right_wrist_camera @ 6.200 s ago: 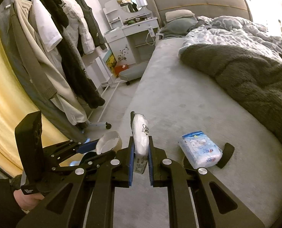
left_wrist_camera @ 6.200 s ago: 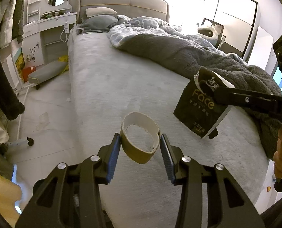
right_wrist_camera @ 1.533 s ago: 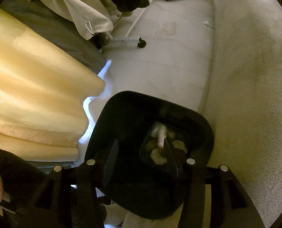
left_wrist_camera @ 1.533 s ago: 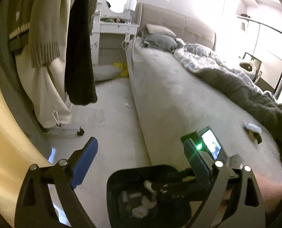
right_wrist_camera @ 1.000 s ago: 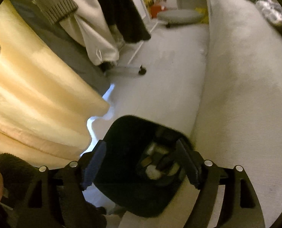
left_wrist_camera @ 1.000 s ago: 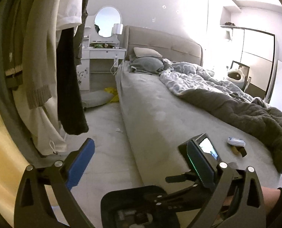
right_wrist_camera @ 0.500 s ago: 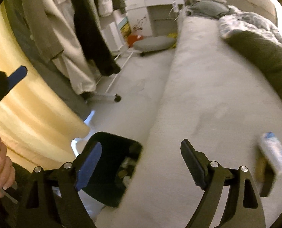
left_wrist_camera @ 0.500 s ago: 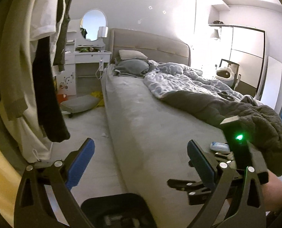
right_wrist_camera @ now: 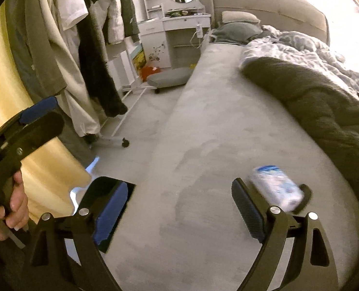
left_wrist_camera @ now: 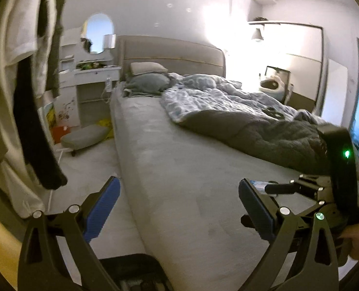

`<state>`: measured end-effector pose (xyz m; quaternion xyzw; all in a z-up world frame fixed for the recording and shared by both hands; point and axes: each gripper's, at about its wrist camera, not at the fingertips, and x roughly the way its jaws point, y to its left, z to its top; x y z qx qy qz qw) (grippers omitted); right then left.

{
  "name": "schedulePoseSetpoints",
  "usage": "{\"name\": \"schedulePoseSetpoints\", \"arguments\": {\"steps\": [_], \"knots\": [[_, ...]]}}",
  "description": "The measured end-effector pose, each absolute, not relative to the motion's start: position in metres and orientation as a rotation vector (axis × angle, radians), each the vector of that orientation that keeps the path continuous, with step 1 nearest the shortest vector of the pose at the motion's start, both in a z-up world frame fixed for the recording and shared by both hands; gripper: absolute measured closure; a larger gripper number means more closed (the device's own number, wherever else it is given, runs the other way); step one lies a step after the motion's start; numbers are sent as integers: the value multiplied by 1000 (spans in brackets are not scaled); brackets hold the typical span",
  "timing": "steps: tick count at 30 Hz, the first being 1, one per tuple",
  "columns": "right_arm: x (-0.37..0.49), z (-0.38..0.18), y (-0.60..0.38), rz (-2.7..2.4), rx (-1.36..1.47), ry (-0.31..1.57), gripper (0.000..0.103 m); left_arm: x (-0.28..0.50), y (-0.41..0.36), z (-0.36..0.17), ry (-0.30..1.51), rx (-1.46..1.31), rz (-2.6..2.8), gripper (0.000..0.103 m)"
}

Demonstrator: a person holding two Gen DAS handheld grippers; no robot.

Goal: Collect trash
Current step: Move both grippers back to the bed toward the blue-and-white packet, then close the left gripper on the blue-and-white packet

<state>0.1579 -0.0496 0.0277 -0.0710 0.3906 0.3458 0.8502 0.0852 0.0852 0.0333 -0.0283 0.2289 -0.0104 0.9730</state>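
A blue-and-white tissue pack [right_wrist_camera: 276,189] lies on the grey bed sheet [right_wrist_camera: 215,145], with a small black item [right_wrist_camera: 306,192] right behind it. My right gripper [right_wrist_camera: 180,189] hangs open over the sheet with nothing between its jaws; the pack is just beyond its right finger. The black trash bin [right_wrist_camera: 106,201] stands on the floor against the bed's side, behind the left finger. My left gripper [left_wrist_camera: 178,189] is wide open and empty above the bed's edge, with the bin's rim [left_wrist_camera: 131,262] below it. A sliver of the pack [left_wrist_camera: 258,183] shows past its right finger.
Hanging clothes [right_wrist_camera: 94,60] on a wheeled rack and a yellow curtain [right_wrist_camera: 22,133] crowd the left. A dark grey blanket [right_wrist_camera: 324,101] covers the bed's right side. A white dresser [right_wrist_camera: 174,36] and a low grey stool [right_wrist_camera: 169,78] stand at the far end of the floor.
Both views have swung up from the bin to the bed. My right gripper's jaws have widened, and the tissue pack has come into its view. The items held earlier are gone from both grippers.
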Motion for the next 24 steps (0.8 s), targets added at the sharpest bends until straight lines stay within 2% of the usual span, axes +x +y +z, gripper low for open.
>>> {"name": "schedulePoseSetpoints", "arguments": {"steps": [24], "knots": [[179,12,-154,578,-88,813,13,161,2,0,603,16,-262,4]]}}
